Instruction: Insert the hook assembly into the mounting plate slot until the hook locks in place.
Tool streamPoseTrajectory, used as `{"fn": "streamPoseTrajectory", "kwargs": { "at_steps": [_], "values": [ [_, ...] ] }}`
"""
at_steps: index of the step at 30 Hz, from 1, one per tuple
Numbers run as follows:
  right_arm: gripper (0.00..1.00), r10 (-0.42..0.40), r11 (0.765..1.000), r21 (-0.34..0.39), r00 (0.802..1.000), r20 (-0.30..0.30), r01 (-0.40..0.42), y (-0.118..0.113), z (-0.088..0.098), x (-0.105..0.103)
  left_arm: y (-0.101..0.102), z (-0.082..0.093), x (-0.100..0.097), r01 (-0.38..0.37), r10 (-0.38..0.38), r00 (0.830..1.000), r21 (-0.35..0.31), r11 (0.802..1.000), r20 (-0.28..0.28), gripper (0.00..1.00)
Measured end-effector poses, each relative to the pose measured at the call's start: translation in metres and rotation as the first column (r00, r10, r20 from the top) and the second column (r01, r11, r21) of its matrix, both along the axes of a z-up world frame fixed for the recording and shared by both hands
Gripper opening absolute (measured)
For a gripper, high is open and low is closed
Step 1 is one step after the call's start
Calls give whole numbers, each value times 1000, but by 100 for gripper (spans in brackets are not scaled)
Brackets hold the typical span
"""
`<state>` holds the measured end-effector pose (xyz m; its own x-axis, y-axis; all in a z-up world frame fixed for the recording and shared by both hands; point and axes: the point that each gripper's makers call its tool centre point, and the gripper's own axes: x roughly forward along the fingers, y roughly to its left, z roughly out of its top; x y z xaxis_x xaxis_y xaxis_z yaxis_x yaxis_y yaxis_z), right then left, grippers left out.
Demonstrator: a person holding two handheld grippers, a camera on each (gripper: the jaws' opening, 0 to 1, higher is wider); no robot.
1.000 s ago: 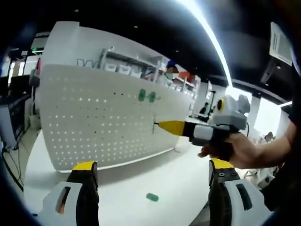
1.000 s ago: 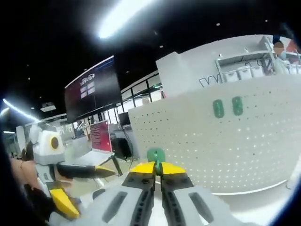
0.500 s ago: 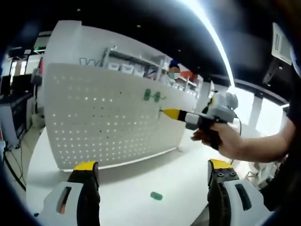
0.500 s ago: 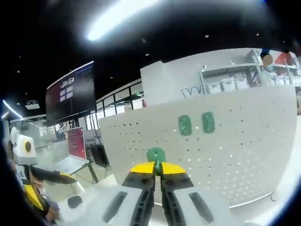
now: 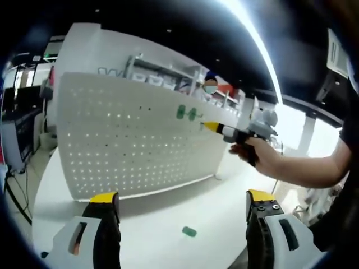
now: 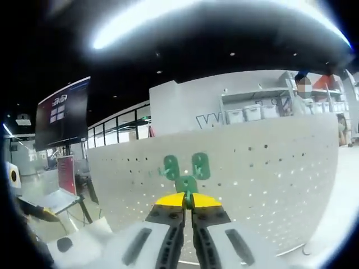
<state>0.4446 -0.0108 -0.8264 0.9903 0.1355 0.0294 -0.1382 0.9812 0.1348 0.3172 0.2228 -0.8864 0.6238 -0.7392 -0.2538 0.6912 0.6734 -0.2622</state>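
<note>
green hook brought up to the pegboard

the right gripper (image 6: 188, 200), jaws pinching a green hook (image 6: 186, 184), has closed on the white pegboard (image 5: 129, 140) over the last second; the hook now sits just below two green hooks already mounted (image 6: 184, 166), so insertion looks imminent but not yet done. the left gripper (image 5: 179, 235) hangs back over the white bench (image 5: 168, 216), jaws spread and empty. a spare green piece (image 5: 189, 231) lies on the bench, well apart; nothing blocks the board.

dark wall screen (image 6: 63, 115), shelving (image 6: 255, 112)
</note>
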Motion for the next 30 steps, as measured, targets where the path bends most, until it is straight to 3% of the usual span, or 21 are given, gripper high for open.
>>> {"fn": "streamPoseTrajectory", "kwargs": {
  "at_steps": [11,17,30],
  "values": [
    [0,-80,997,1,996,35,80,-34,10,17,4,-7,2,-9,10,1000,13,1000,-21,93],
    [0,-100,995,2,993,54,100,-40,17,23,5,-8,2,-24,23,999,-14,1000,-35,94],
    [0,-145,989,8,984,99,145,-54,29,33,7,-16,4,-30,31,998,11,999,-48,94]
  ]
}}
